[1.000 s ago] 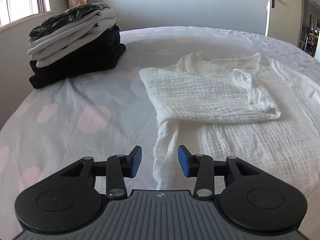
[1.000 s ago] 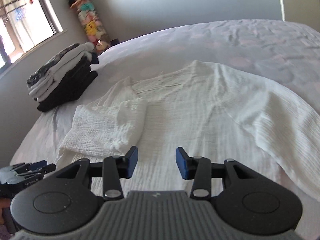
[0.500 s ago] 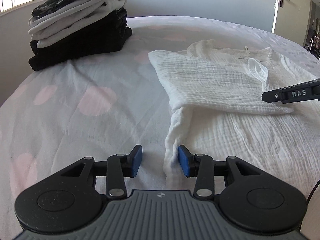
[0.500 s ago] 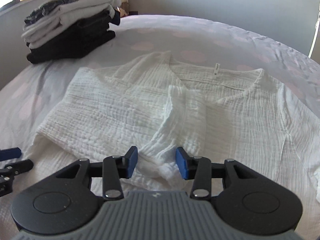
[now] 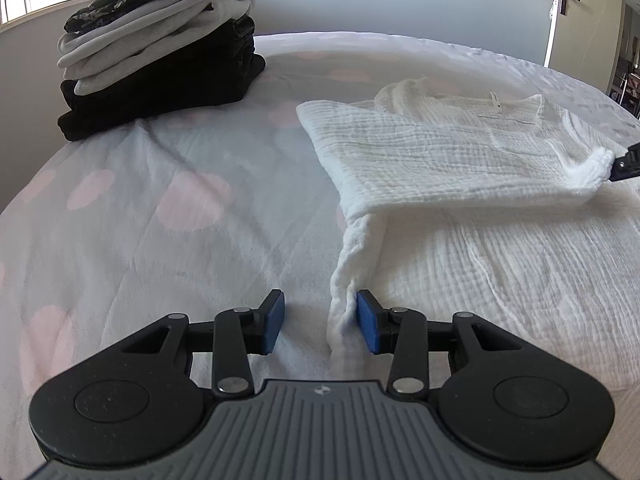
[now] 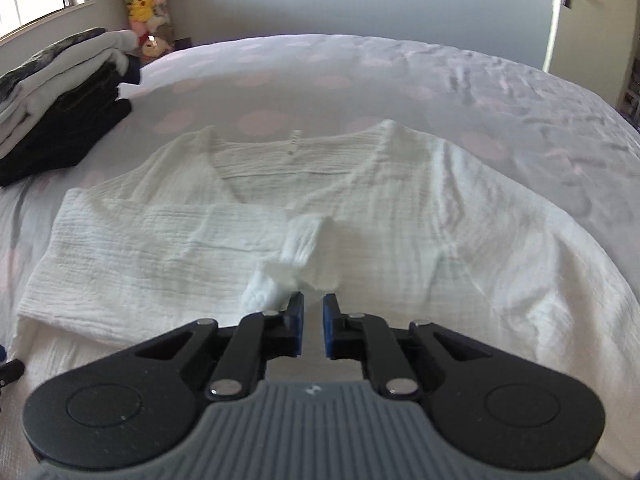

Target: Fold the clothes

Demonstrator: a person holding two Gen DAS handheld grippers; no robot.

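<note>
A white crinkled top (image 5: pixel 460 152) (image 6: pixel 400 200) lies spread on the bed, its left sleeve folded across the chest. My left gripper (image 5: pixel 320 322) stands open low over the bed. The top's folded side edge (image 5: pixel 344 300) runs between its pads, against the right one. My right gripper (image 6: pixel 313 326) is closing its jaws on the sleeve cuff (image 6: pixel 296 272), and the fingertips pinch it. In the left wrist view that cuff (image 5: pixel 596 162) is drawn up in a point toward the right gripper's tip (image 5: pixel 624 164) at the frame's right edge.
A stack of folded dark and grey clothes (image 5: pixel 160 52) (image 6: pixel 60 100) sits at the bed's far left corner. The sheet (image 5: pixel 160 200) is white with pink dots. Plush toys (image 6: pixel 148 8) stand by the window wall, and a door (image 5: pixel 580 8) is at the far right.
The right gripper swung in over the folded sleeve and narrowed its jaws onto the cuff, which now lifts. The left gripper kept its gap, and the top's edge now lies between its pads.
</note>
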